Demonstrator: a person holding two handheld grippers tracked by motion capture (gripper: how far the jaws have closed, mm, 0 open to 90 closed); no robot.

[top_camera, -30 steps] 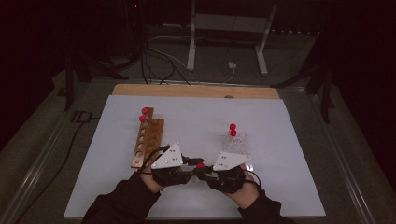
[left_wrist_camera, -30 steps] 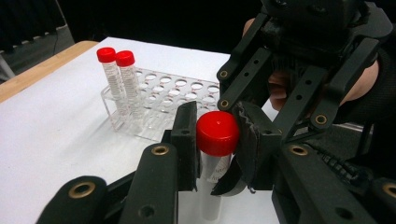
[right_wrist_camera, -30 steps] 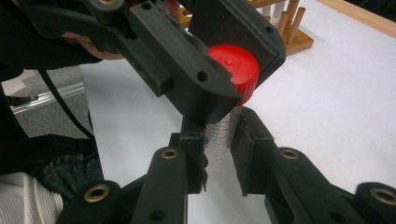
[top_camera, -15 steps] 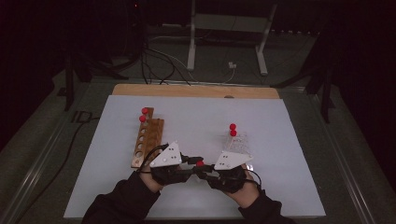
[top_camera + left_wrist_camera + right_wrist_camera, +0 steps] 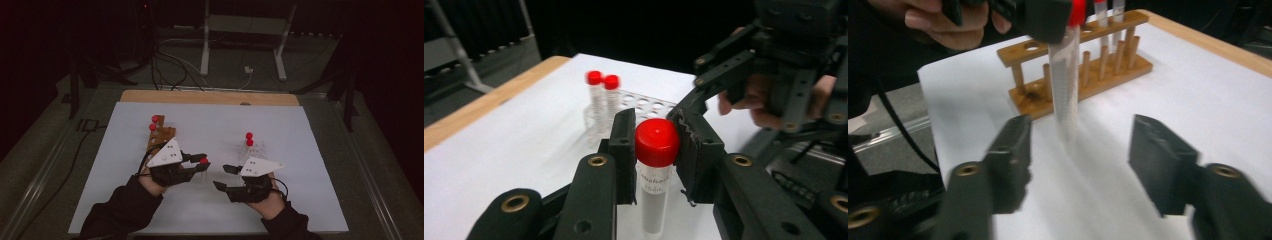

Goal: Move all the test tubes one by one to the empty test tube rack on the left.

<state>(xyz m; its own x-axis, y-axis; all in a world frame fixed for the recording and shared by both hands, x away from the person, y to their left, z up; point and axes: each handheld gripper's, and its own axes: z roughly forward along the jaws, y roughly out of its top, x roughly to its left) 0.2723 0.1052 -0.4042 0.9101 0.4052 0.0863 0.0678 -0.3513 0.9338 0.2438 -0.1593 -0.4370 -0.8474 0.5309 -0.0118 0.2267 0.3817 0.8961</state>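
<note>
Wooden rack [image 5: 159,136] beside left gripper [image 5: 200,164]

Black sleeves, black tool [image 5: 200,164] with brass rivets, grey three-cornered top plate, trailing cable

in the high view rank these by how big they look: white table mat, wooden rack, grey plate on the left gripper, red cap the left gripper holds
1. White table mat
2. Wooden rack and grey plate: too alike to rank, and the plate sits nearer the camera and hides part of the rack
3. Red cap, held in the left gripper
</note>
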